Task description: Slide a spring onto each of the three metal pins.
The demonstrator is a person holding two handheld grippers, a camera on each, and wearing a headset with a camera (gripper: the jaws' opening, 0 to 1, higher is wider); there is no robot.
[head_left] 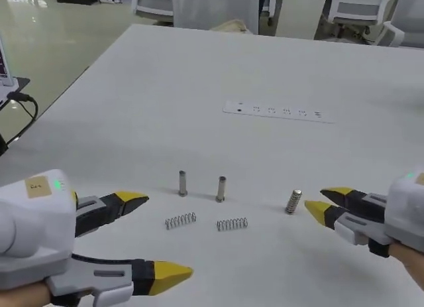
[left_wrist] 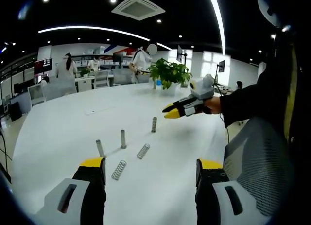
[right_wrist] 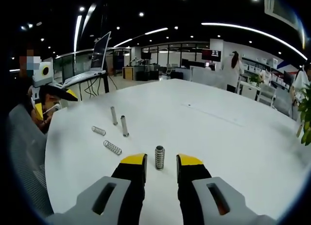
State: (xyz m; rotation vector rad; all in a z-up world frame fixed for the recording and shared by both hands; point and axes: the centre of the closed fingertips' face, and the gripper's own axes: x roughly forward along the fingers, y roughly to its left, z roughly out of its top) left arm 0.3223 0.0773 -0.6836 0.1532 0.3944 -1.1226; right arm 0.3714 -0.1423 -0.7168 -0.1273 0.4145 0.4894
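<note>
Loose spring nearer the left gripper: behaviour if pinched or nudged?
The spring lies on its side on the smooth table, so a nudge probably rolls it. Thin open coils: likely light, and may squash under a hard pinch.

left gripper (head_left: 158,237), jaws spread wide; right gripper (head_left: 324,199), jaws narrowly parted, both empty

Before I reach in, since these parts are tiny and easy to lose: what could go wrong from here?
1. The two loose springs lie flat on the smooth table; a pinch may roll or flick one away.
2. The bare pins stand close together; threading one could topple the other.
3. The right gripper sits next to the finished pin; a careless move might knock it.
</note>
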